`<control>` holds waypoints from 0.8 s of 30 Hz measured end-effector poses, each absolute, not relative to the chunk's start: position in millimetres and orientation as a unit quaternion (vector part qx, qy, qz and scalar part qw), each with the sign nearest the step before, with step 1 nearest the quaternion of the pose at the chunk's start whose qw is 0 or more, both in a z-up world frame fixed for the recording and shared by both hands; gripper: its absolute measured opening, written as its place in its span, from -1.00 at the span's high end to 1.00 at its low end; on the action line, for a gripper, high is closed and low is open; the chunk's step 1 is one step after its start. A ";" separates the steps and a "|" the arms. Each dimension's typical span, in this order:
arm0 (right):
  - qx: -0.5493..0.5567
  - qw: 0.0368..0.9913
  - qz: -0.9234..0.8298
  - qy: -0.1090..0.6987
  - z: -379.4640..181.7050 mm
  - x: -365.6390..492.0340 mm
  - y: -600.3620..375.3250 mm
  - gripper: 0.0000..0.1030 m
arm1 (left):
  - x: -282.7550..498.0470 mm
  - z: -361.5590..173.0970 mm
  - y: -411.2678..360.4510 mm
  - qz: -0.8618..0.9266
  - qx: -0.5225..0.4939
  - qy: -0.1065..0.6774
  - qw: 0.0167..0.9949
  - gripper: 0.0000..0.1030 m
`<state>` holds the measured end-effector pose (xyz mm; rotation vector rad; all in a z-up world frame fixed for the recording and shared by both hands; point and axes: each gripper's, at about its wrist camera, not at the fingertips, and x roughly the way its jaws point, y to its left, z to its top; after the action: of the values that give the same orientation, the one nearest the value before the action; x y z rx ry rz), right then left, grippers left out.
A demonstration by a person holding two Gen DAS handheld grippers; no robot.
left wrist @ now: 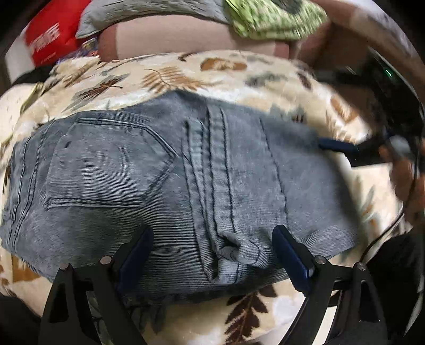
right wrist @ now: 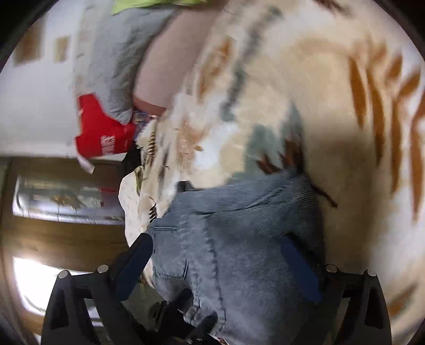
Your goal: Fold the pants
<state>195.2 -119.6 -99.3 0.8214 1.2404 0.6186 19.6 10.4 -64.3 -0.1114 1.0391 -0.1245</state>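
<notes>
Grey-blue jeans (left wrist: 170,169) lie folded on a leaf-patterned blanket (left wrist: 186,74), back pocket up and the seat seam running towards me. My left gripper (left wrist: 215,250) hangs open over their near edge, its fingers either side of the bunched crotch seam and not pressing it. In the right wrist view the jeans (right wrist: 239,238) lie between the wide jaws of my right gripper (right wrist: 219,264), which is open; that view is blurred. From the left wrist view, one of the right gripper's blue fingers (left wrist: 337,147) touches the jeans' right edge, with a hand (left wrist: 403,175) behind it.
A pink pillow (left wrist: 170,37), a grey cloth (left wrist: 138,13) and a green patterned cloth (left wrist: 273,21) lie at the far side of the bed. A red packet (left wrist: 50,37) sits at the far left. The bed's edge and a wooden floor (right wrist: 61,238) show left in the right wrist view.
</notes>
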 end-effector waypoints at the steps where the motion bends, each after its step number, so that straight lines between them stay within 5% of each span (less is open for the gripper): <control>1: 0.359 0.698 0.281 0.553 -91.3 189.8 -118.2 -0.91 | 16.8 -56.9 18.5 -0.062 -0.069 0.484 0.870 -0.76; 13: 0.366 0.662 0.315 0.573 -113.1 106.5 -105.0 -0.89 | -3.2 -38.7 96.9 0.007 -0.170 0.448 0.877 -0.76; 19: 0.199 0.743 0.359 0.528 -53.8 78.3 -55.5 -0.89 | -8.2 -37.6 115.5 0.029 -0.193 0.440 0.877 -0.76; 24: 0.049 0.771 0.369 0.517 -60.4 58.0 4.6 -0.11 | -13.3 -38.1 131.5 0.043 -0.201 0.436 0.876 -0.76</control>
<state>58.0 4.6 -60.4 0.1069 1.1199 0.8008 -13.3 131.5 -38.1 -0.4185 0.9101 0.0891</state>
